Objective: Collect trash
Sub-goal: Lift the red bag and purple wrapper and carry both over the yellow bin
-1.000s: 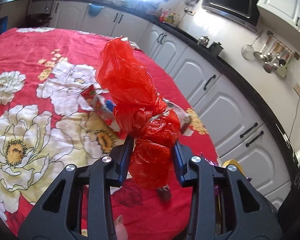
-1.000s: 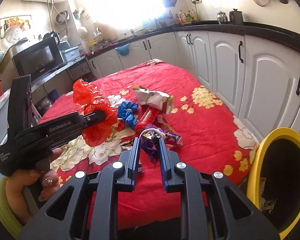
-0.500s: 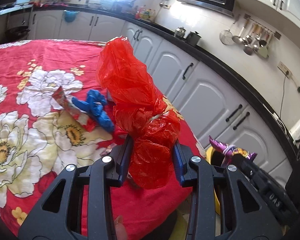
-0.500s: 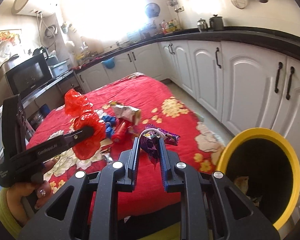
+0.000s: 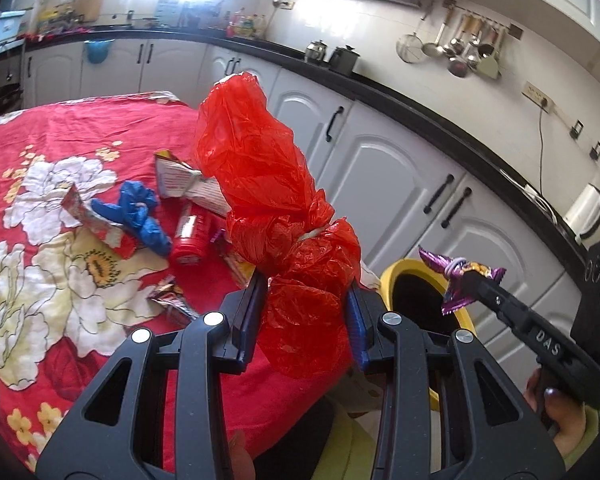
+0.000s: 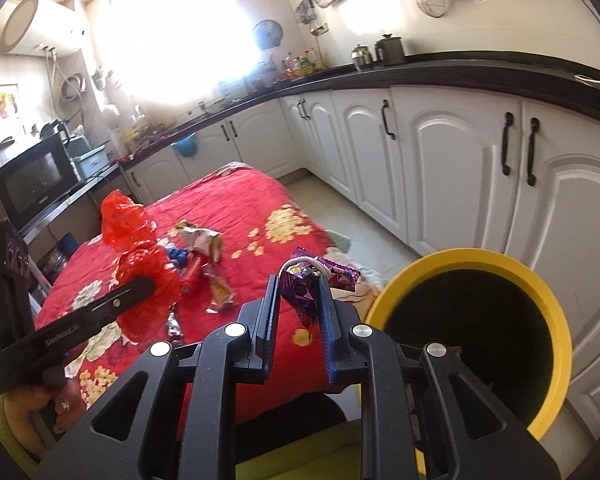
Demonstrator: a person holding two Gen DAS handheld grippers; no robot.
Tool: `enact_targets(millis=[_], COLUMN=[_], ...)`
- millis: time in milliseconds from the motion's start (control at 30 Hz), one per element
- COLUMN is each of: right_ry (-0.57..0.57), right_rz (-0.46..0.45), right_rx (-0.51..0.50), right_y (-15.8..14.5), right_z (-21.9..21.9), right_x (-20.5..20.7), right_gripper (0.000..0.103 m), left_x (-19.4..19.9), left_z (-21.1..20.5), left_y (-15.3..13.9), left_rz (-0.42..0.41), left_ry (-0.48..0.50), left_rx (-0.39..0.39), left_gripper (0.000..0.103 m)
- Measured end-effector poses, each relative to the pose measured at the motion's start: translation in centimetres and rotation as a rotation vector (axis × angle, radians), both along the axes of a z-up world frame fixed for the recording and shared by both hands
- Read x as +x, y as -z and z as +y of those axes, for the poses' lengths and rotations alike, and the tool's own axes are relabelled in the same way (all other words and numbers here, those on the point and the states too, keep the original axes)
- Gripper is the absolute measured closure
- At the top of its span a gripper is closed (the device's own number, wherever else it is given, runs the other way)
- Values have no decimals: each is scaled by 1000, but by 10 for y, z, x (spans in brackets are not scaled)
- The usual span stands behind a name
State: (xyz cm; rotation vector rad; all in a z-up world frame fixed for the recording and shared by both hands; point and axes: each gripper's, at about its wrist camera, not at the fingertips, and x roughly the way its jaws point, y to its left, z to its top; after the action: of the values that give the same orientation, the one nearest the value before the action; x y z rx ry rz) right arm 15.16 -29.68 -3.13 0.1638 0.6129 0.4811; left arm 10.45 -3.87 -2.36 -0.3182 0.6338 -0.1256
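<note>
My left gripper [image 5: 306, 300] is shut on a crumpled red plastic bag [image 5: 268, 200], held up over the near edge of the red flowered table [image 5: 40, 152]; the same bag [image 6: 140, 256] shows at the left of the right wrist view. A purple foil wrapper [image 6: 306, 288] tied with a white band is pinched in my right gripper [image 6: 300, 300], just left of the yellow-rimmed bin [image 6: 512, 268]. From the left wrist view that wrapper [image 5: 460, 280] hangs above the bin [image 5: 412, 276]. A blue bag [image 5: 140, 216], a red can [image 5: 190, 236] and several wrappers lie on the table.
White cabinets [image 6: 452, 176] under a black counter [image 5: 420, 108] run along the right. Tiled floor [image 6: 360, 224] lies between table and cabinets. A microwave [image 6: 32, 184] stands at the far left. Each gripper is carried by a person's hand [image 6: 52, 400].
Both grippers have swung to the right, away from the table's middle, carrying their loads. The yellow bin has come closer and larger in the right wrist view and now appears in the left wrist view.
</note>
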Motion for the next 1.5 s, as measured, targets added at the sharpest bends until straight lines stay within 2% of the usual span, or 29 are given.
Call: enact_targets(millis=[433,1500], right_ry=[96,258], right_rz=[7,50], right_rx=[16,45], right_y=[6,31], right_z=[-46,-122], right_x=[5,3], right_gripper=[85,85], left_x=[-1,10], left_z=[-34,-124], left_y=[4,15], left_rz=[0,9], left_ry=[94,296], left_rx=[38,131], left_gripper=[74,74])
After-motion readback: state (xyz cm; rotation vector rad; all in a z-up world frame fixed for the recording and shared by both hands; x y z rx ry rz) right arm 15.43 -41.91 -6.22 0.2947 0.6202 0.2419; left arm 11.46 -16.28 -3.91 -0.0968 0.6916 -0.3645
